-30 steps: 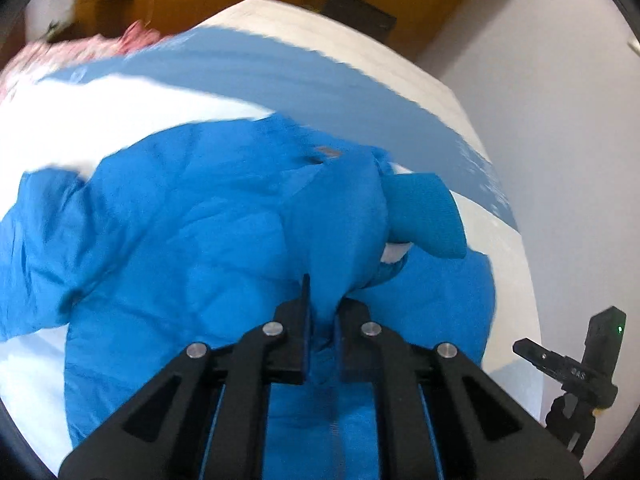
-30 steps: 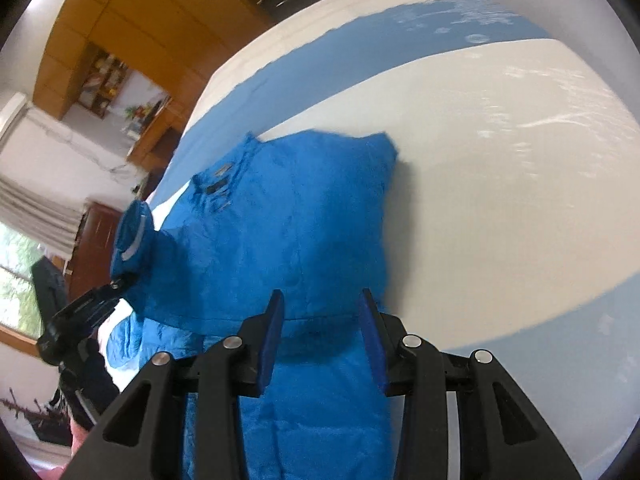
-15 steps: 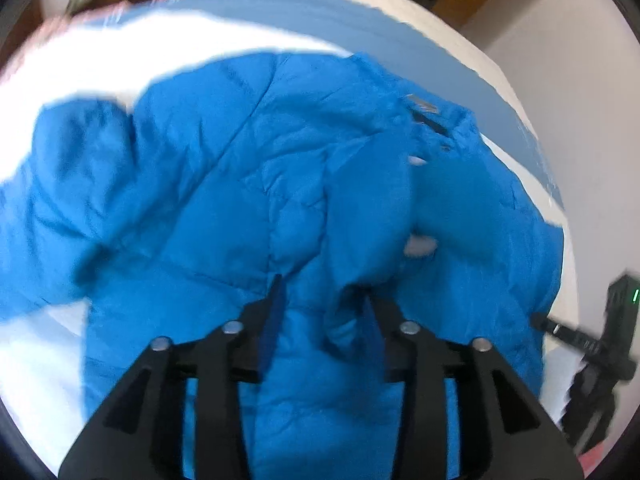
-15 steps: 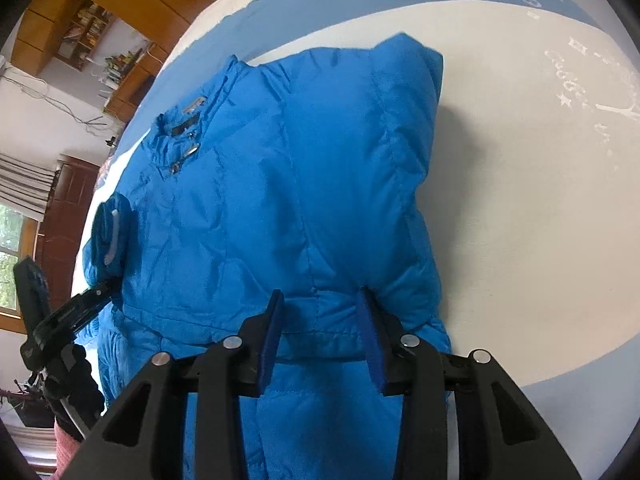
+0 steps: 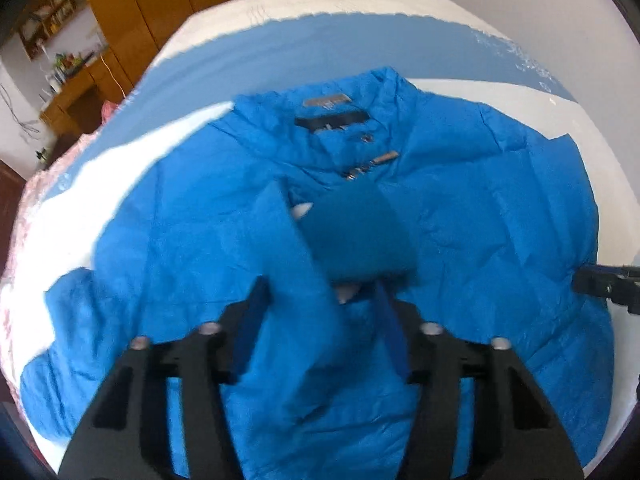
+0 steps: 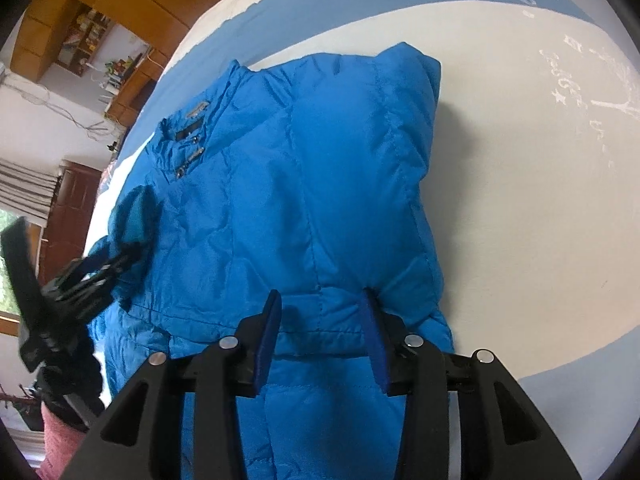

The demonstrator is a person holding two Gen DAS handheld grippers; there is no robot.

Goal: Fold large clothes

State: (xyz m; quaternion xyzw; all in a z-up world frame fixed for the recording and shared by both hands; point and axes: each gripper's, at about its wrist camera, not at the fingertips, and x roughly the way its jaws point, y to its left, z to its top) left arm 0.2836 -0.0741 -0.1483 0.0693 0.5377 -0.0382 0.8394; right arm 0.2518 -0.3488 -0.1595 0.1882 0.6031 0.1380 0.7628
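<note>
Sleeves of the jacket [image 5: 500,208] lie folded in — left gripper [image 5: 320,320] has just been opening around one sleeve [image 5: 296,280]; right gripper [image 6: 320,328], apart, straddles the hem. Body fold remains.

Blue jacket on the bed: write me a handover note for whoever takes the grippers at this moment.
Left gripper: its fingers have just been opening; the sleeve with its knit cuff lies between them, apparently released over the jacket's chest.
Right gripper: fingers apart around the folded edge of the blue jacket, near a hem seam; whether they pinch it is unclear.
Jacket lies front up on the bed, collar at the far end.
Done: right side folded inward, one sleeve brought across.
Left: the sleeve at the left edge of the left wrist view lies spread out; then fold the body.
</note>
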